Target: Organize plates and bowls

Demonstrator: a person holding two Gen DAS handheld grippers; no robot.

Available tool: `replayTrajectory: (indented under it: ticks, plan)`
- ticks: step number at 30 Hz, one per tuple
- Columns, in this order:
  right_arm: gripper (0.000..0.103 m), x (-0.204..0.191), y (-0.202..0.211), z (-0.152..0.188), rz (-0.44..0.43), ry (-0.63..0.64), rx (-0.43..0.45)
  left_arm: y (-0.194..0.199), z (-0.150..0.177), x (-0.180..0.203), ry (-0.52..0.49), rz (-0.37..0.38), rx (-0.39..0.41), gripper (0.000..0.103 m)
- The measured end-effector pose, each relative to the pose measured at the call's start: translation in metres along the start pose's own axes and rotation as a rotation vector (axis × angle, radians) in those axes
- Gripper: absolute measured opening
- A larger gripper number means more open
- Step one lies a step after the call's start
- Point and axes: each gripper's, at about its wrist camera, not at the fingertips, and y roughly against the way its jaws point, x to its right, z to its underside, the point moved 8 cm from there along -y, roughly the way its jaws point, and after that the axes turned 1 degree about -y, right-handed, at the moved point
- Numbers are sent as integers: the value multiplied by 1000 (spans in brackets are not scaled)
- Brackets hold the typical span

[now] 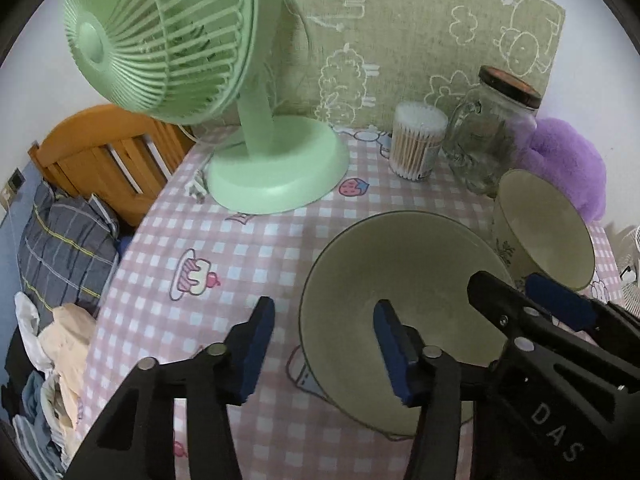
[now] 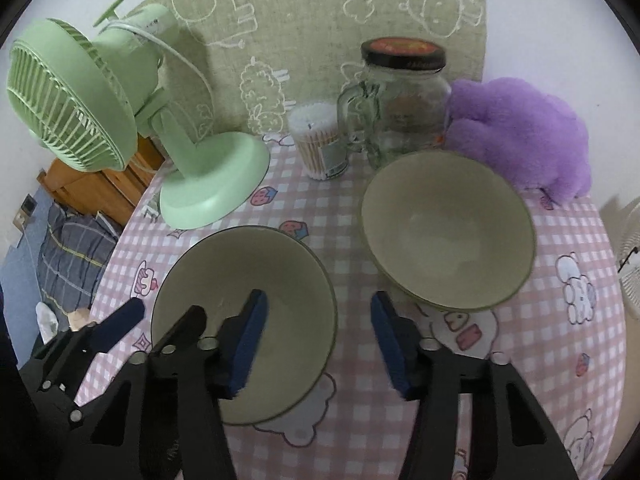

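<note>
Near bowl's (image 2: pixel 244 320) rim sits between both grippers' fingers (image 2: pixel 248 344).

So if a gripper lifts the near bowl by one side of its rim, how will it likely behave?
The near bowl looks glazed, so probably rigid and slippery. Wide and flared, it may tilt from a one-sided rim grip. It probably chips if knocked against the far bowl.

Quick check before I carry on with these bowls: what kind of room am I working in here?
Most likely a bedroom or small living space at home, not a kitchen. A wooden bed frame with rumpled bedding sits beside the table, which carries a desk fan and a purple plush toy.
</note>
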Motion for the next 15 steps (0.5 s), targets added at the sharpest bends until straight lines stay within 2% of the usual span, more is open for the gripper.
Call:
replayTrajectory:
  ticks: [3, 5, 9, 10, 11, 15]
  plan:
    - [42, -3, -9, -1, -1, 12, -10, -6, -1, 2, 2, 10, -8, 34]
    - [31, -2, -13, -2, 5, 10, -13, -8, -2, 2, -4, 5, -8, 31]
    - [26, -1, -18, -4, 24, 4, -9, -10, -4, 0, -15, -25, -11, 22]
    - [21, 0, -18, -5, 39, 8, 0, -11, -5, -2, -17, -34, -12, 19]
    - [16, 1, -18, -6, 52, 11, 7, -11, -6, -2, -17, -36, -10, 18]
    - [15, 1, -19, -10, 65, 22, 14, -13, -7, -4, -11, -50, -11, 18]
